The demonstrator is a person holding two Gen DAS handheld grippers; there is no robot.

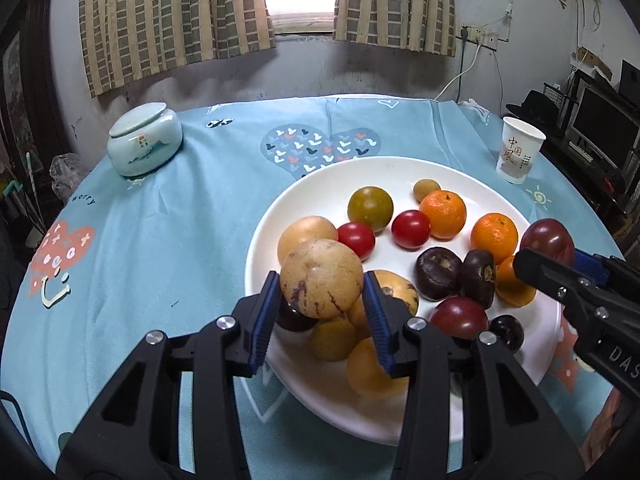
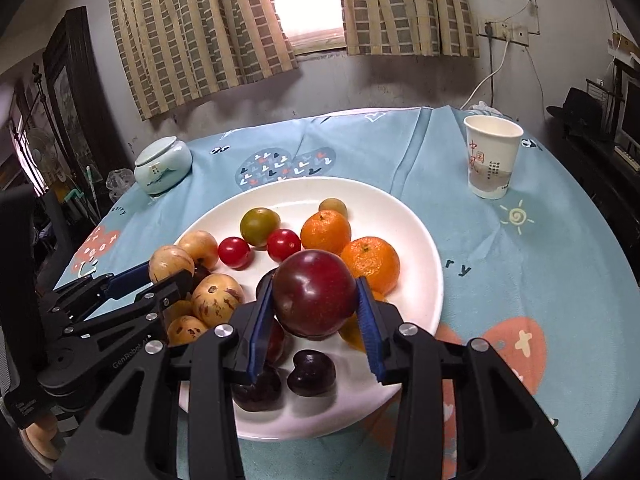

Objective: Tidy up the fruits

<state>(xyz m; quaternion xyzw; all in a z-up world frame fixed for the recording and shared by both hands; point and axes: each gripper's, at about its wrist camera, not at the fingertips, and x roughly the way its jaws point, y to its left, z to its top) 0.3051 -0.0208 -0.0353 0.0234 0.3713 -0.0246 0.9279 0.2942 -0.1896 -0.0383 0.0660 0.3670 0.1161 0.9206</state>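
Blue tablecloth's sun print (image 2: 516, 216) lies clearer from the right wrist

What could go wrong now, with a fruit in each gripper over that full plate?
The dark red plum in the right gripper is round and glossy, so it might slip out. The speckled tan fruit in the left gripper, if dropped, could knock piled fruits off the white plate.

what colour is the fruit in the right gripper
Dark red, glossy; the plum shows best in the right wrist view, held in the right gripper.
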